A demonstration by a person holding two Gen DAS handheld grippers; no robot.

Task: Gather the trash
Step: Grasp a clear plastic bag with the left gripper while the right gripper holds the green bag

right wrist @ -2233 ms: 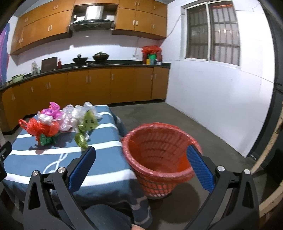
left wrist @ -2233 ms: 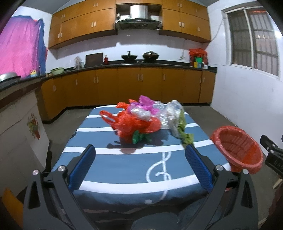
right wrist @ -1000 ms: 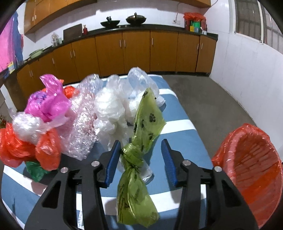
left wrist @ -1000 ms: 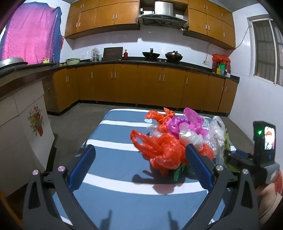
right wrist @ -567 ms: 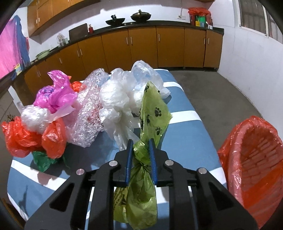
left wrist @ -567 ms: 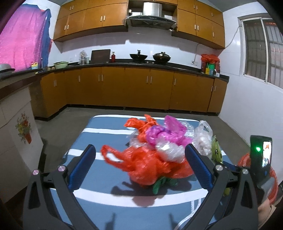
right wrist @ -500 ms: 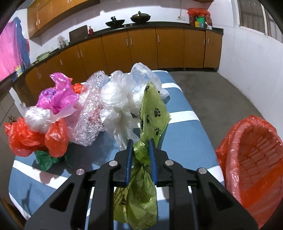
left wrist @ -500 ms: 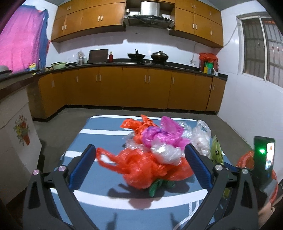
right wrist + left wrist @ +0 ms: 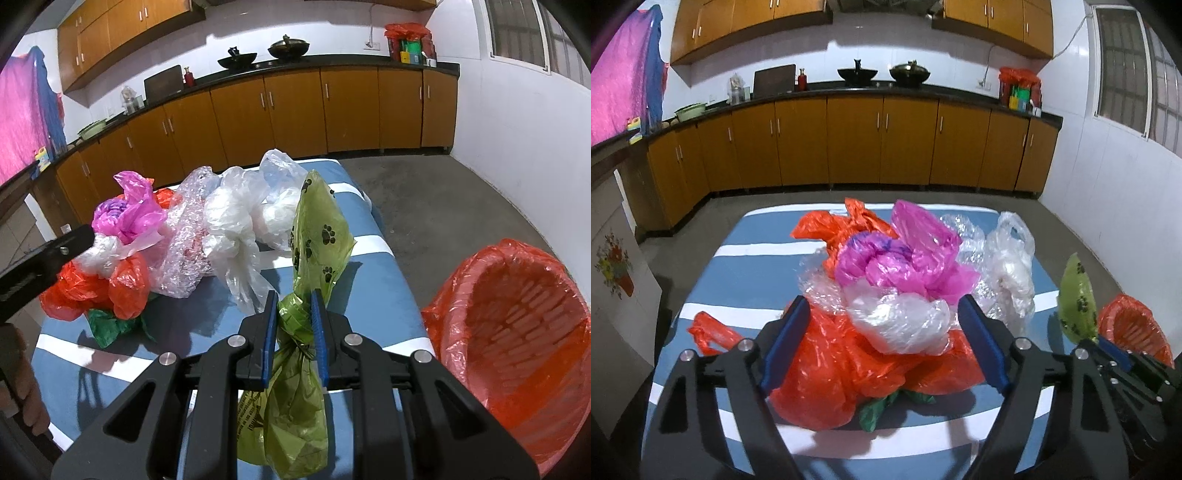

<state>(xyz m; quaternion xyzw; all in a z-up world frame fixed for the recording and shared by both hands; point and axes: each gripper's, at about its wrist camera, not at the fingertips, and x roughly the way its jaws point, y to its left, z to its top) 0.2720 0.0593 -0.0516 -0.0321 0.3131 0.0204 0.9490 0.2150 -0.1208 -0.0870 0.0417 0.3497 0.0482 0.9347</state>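
Note:
A heap of crumpled plastic bags lies on the blue striped table: an orange bag, a pink bag, clear bags and a dark green scrap. My left gripper is open, its blue pads either side of the orange and clear bags. My right gripper is shut on the knot of a green paw-print bag, held above the table's right side; this bag also shows in the left wrist view. An orange-lined basket stands right of the table.
Wooden cabinets under a dark counter with pots run along the back wall. Grey floor lies open right of the table. A pink cloth hangs at the left. A white panel with a flower picture stands left.
My left gripper has moved forward and down onto the heap, its pads now around the orange and clear bags. My right gripper closed on the green bag a second ago and has lifted it slightly.

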